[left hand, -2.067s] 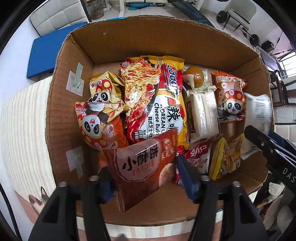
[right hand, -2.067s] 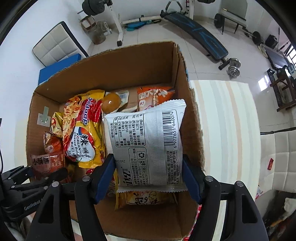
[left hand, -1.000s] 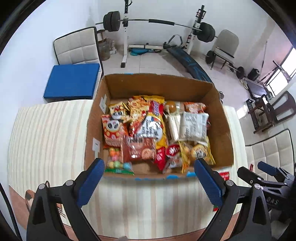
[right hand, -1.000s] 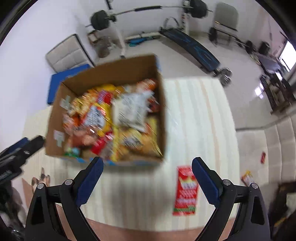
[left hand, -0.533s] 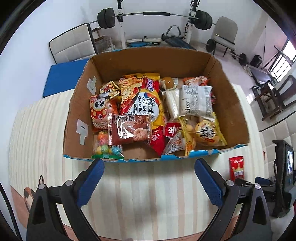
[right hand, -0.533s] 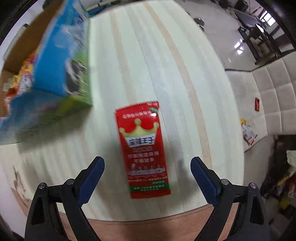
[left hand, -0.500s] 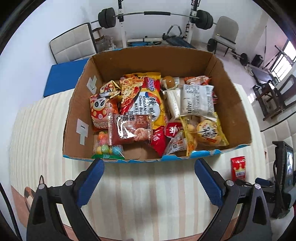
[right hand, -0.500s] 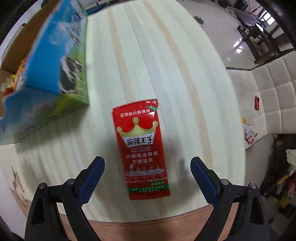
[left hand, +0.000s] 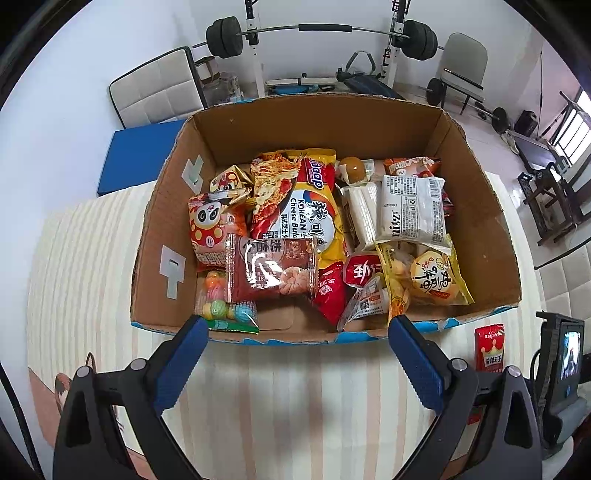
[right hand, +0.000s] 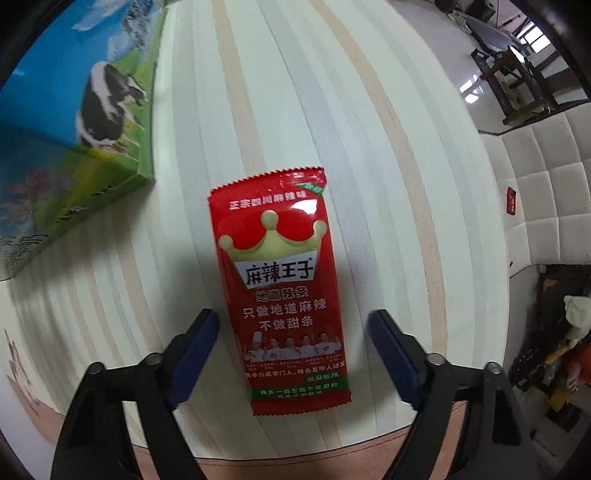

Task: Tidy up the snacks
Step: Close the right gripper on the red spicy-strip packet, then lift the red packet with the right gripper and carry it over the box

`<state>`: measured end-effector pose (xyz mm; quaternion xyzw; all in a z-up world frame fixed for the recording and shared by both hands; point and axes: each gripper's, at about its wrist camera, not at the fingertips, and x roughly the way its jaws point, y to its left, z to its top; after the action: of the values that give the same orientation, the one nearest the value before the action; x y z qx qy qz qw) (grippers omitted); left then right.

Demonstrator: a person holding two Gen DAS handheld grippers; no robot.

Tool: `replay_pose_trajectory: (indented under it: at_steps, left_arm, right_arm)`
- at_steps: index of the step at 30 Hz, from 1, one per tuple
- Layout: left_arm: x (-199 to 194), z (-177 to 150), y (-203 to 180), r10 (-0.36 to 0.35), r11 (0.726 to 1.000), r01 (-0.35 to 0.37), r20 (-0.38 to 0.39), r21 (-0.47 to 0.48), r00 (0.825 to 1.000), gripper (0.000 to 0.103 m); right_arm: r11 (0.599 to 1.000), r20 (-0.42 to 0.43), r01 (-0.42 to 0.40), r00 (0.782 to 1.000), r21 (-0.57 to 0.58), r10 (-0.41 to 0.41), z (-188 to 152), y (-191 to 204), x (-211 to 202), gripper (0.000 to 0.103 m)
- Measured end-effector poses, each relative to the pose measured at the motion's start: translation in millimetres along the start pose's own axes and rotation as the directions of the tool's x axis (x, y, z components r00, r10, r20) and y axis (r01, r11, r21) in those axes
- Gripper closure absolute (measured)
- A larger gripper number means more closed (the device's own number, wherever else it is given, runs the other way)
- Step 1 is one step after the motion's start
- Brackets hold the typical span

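The flat red foil snack packet with a gold crown lies on the striped desk near its front edge, beside the open cardboard box of snacks. The right gripper points down with its jaws straddling the packet; they have just been closing and do not yet touch it, likely for a pickup. The left gripper hangs wide open and empty before the box.

I'm in somebody's home, pretty sure. There's a barbell rack and weight bench behind my striped table, plus padded chairs.
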<state>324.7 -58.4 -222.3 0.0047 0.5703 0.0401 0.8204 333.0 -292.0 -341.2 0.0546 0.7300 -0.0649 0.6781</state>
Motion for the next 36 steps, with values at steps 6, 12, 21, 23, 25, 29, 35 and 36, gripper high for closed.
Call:
replay_pose_trajectory:
  at_steps: [6, 12, 21, 23, 25, 29, 35, 36]
  left_arm:
    - [-3, 1, 5, 0.005, 0.999, -0.005, 0.002, -0.032, 1.000, 0.003]
    - [-9, -3, 13, 0.005, 0.998, -0.004, 0.015, -0.062, 1.000, 0.003]
    - [-27, -17, 24, -0.045, 0.996, 0.046, 0.023, -0.077, 0.999, 0.003]
    - [-31, -21, 26, -0.052, 0.996, 0.053, 0.026, -0.075, 0.998, 0.003]
    - [-36, -26, 27, -0.065, 0.996, 0.066, 0.025, -0.062, 0.998, 0.003]
    - [-49, -31, 29, -0.077, 0.996, 0.078, 0.030, -0.046, 0.997, 0.003]
    - [-71, -15, 36, -0.095, 0.994, 0.098, 0.072, -0.048, 0.993, 0.001]
    - [-72, -10, 39, -0.093, 0.994, 0.098, 0.075, -0.054, 0.993, 0.001]
  right_arm:
    - [1.000, 0.040, 0.000, 0.999, -0.026, 0.001, -13, 7, -8, 0.048]
    - [0.998, 0.053, -0.057, 0.997, -0.034, 0.059, -28, 13, -17, 0.054]
    - [0.982, 0.088, -0.182, 0.979, -0.043, 0.185, -52, 16, -55, 0.055]
    - [0.976, 0.099, -0.213, 0.971, -0.046, 0.217, -57, 15, -68, 0.055]
    - [0.966, 0.114, -0.252, 0.960, -0.057, 0.257, -64, 16, -86, 0.055]
    - [0.946, 0.158, -0.309, 0.934, -0.095, 0.321, -64, 22, -126, 0.055]
    - [0.909, 0.213, -0.381, 0.886, -0.168, 0.411, -36, 60, -195, 0.055]
    - [0.903, 0.218, -0.392, 0.879, -0.176, 0.424, -31, 67, -202, 0.055]
